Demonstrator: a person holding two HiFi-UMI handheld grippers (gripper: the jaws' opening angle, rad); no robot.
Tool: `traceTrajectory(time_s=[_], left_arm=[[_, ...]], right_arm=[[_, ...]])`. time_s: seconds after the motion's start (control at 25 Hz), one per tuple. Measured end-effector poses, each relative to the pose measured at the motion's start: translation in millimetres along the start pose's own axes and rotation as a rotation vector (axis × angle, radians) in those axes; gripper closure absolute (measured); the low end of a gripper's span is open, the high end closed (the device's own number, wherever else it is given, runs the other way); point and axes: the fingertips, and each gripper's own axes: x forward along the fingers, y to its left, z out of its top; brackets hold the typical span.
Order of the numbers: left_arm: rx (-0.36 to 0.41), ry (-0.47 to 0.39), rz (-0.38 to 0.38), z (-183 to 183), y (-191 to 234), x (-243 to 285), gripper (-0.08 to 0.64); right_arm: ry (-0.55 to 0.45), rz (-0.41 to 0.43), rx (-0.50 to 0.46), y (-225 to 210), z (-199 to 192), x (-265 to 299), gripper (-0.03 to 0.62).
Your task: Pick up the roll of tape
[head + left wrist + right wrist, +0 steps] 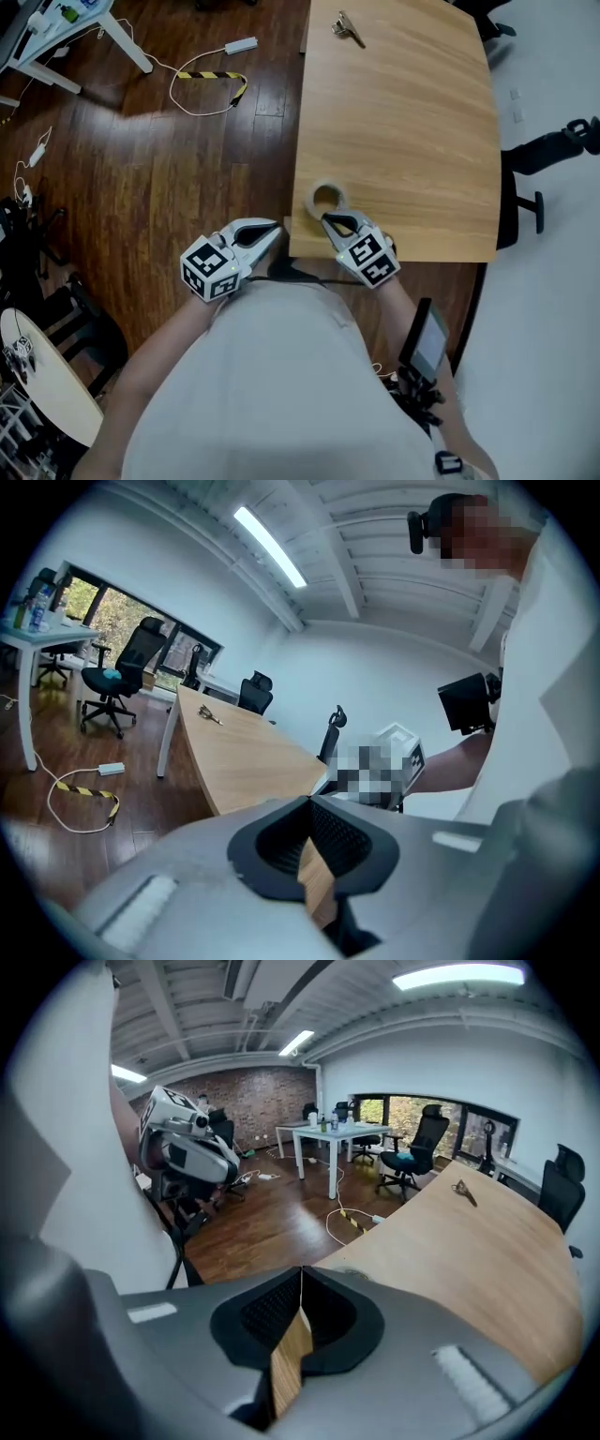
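Observation:
The roll of tape (327,199), a pale ring lying flat, sits on the wooden table (412,122) near its front left corner. My right gripper (327,219) is shut with nothing in it, its tip just in front of the roll. My left gripper (278,228) is also shut and empty, hanging off the table's left front corner, over the floor. In the right gripper view the jaws meet at the tip (301,1270) above the table edge. In the left gripper view the jaws (307,800) are closed too, with the table (244,752) stretching away beyond them.
A small metal object (347,26) lies at the table's far end. On the dark wood floor to the left runs a white cable with a yellow-black strip (211,79). A black office chair (553,150) stands right of the table, a round table (42,375) at lower left.

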Motion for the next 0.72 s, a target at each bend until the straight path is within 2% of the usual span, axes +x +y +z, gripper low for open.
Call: traceTrajectory(time_s=[0.08, 0.48, 0.72], left_arm=[[-0.009, -0.009, 0.009, -1.4, -0.8, 0.4, 0.554], [-0.053, -0.073, 0.065, -2.6, 0.5, 1.8, 0.554], [-0.069, -0.112, 0.117, -2.5, 4.6, -7.2, 0.554]], right_arm=[[0.064, 0.02, -0.037, -0.7, -7.8, 7.2, 0.578], [0.372, 0.092, -0.242, -7.2, -47.1, 30.5, 0.423], [0.477, 0.13, -0.347, -11.4, -62.0, 44.6, 0.403]])
